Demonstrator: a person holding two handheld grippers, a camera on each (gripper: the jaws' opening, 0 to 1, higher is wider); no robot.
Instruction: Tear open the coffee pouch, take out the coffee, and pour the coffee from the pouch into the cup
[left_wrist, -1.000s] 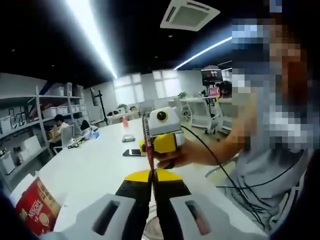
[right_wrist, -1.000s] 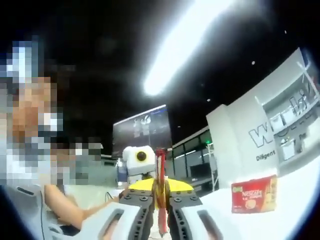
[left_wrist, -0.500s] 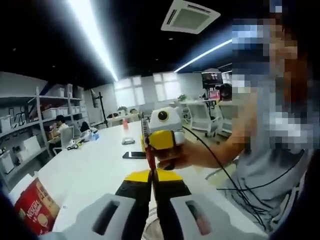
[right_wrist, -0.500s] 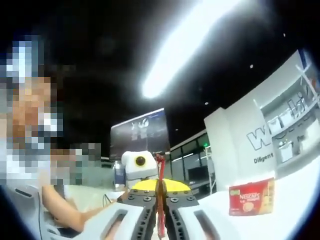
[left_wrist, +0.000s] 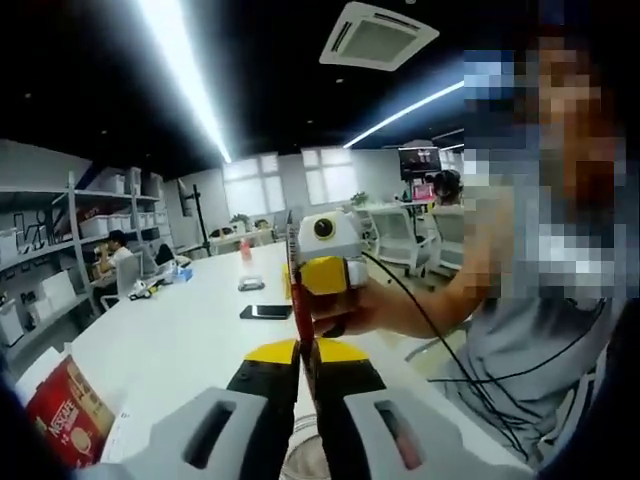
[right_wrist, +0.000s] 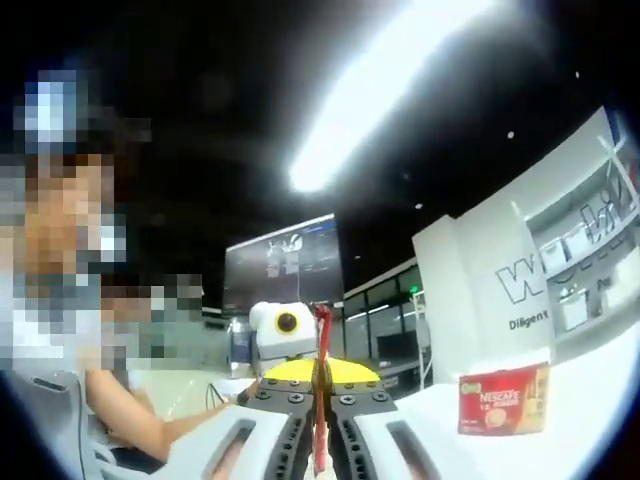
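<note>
Both tongs are closed edge-on upon one thin red pouch (left_wrist: 296, 300), held in the air between them above the white worktop (left_wrist: 180, 340): the left tongs (left_wrist: 303, 352) pinch its lower part, the right tongs (right_wrist: 320, 368) the other end, at 12 o'clock from the left pair. The pouch appears light, limp and slick, so grips should sit close either side of the tear line. A red box (right_wrist: 503, 398) stands at 3 o'clock.

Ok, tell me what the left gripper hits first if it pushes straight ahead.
Probably the right gripper, facing it just beyond the left gripper, both clamped on the same thin red coffee pouch. Depth between them is hard to judge.
</note>
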